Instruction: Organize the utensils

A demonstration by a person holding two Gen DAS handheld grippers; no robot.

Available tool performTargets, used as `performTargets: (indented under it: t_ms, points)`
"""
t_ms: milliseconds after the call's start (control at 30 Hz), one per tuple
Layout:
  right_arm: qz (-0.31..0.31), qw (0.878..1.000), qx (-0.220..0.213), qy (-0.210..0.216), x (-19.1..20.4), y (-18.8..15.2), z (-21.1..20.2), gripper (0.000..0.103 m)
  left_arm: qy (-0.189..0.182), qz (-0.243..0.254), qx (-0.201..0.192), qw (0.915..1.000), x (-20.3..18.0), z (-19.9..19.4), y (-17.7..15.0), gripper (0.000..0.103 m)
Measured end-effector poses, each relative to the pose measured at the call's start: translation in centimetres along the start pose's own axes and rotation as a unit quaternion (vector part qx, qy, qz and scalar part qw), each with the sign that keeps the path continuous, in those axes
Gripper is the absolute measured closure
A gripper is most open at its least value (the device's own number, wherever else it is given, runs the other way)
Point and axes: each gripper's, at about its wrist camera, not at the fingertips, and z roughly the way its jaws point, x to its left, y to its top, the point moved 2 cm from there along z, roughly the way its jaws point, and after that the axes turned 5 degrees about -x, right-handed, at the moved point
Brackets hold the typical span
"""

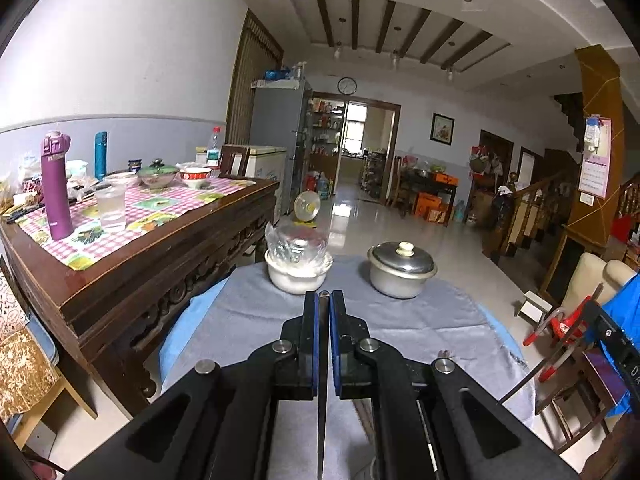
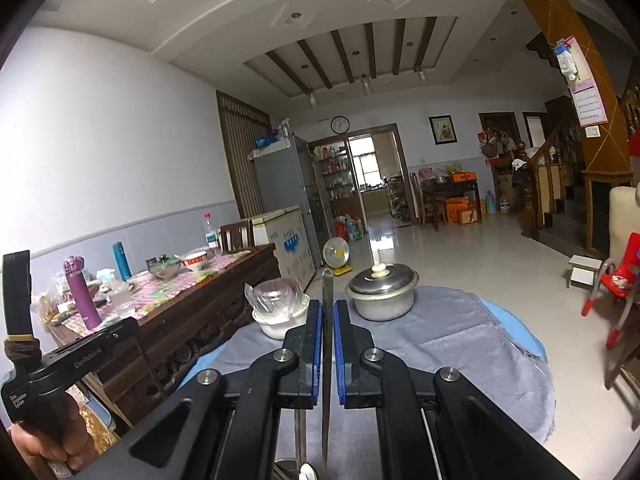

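Note:
My left gripper (image 1: 323,296) is shut on a thin dark metal utensil (image 1: 322,380) held edge-on, above the grey cloth (image 1: 420,312). My right gripper (image 2: 327,305) is shut on a thin flat metal utensil (image 2: 327,360), whose rounded tip sticks up past the fingers. Its other end runs down out of sight between the arms. Both grippers are held above the near part of the cloth-covered table. The left gripper's body also shows at the left of the right wrist view (image 2: 60,364), held by a hand.
A white bowl with plastic-wrapped contents (image 1: 298,268) and a lidded metal pot (image 1: 400,270) stand at the cloth's far edge. A wooden table (image 1: 132,236) with bottles, cup and bowls is to the left. A red chair (image 2: 616,284) is right.

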Motion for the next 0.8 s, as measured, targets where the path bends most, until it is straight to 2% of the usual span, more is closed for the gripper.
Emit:
performTargets:
  t_ms: [300,800]
  points:
    - [0.022,1.000,-0.018,0.009,-0.3,-0.1,-0.4,0.097,-0.013,0.004,-0.018,0.9997,-2.1,-0.5,1.1,0.098]
    - [0.036,0.999,-0.017,0.017,-1.1,-0.9,-0.3,0.097,-0.030,-0.004,-0.028,0.9991,-3.7,-0.6,1.8,0.098]
